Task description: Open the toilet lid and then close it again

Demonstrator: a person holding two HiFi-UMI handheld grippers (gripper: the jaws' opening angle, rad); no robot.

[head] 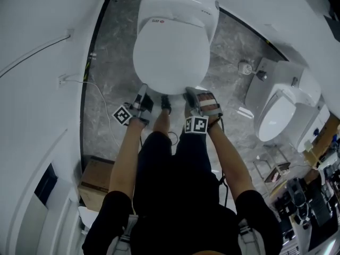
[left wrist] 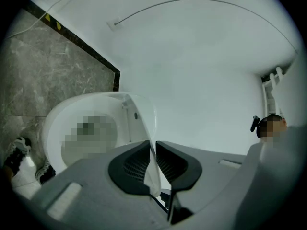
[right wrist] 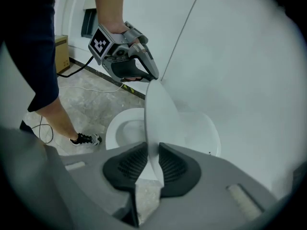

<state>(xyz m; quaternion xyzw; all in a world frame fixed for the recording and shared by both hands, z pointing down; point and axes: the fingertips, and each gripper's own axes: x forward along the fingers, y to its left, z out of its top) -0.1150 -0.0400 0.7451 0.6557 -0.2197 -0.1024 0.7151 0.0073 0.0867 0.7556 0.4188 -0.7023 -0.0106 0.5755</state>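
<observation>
The white toilet lid is partly raised off the bowl, whose seat rim shows below it. My left gripper grips the lid's front edge on the left. In the left gripper view the thin lid rim runs between its dark pads, with the left gripper shut on it. My right gripper holds the front edge on the right. The lid stands edge-on between the pads of the right gripper. The left gripper shows further along the same rim.
A second white toilet stands at the right. A cardboard box sits by the curved white wall at the left, with a cable trailing over the grey marble floor. My shoe is just before the bowl.
</observation>
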